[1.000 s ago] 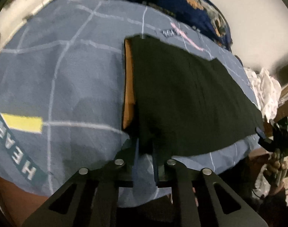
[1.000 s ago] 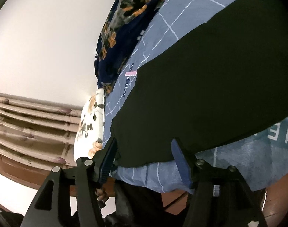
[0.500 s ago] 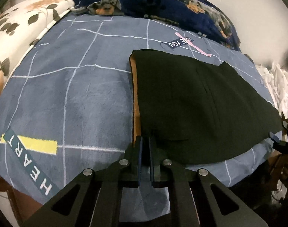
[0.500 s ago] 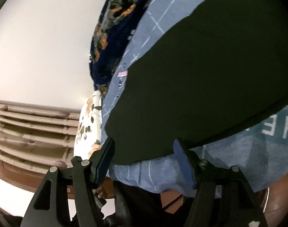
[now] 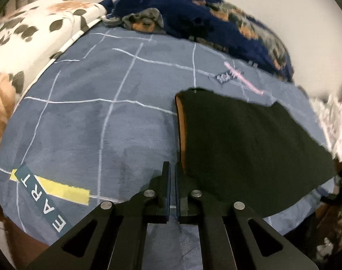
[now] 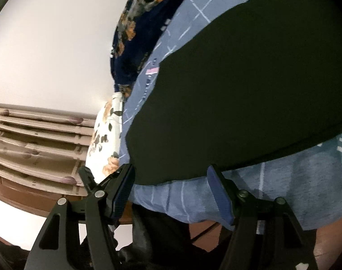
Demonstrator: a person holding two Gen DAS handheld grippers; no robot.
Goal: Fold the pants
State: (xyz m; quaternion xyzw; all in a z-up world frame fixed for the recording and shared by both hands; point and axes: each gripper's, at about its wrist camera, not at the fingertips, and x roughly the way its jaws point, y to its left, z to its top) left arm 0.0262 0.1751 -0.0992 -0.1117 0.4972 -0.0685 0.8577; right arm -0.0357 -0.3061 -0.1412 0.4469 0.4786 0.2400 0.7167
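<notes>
While the black pants lie flat on the blue grid-lined blanket, my left gripper hovers low at their near left corner, its fingers pressed almost together with only a thin slit between them; nothing shows in that slit, and the cloth edge sits just right of the tips. An orange lining strip runs along the pants' left edge, straight ahead of this gripper. My right gripper is rolled to one side, so the wall appears left of the pants in its view. Its fingers are spread wide, empty, poised at the near hem, above the blanket border.
</notes>
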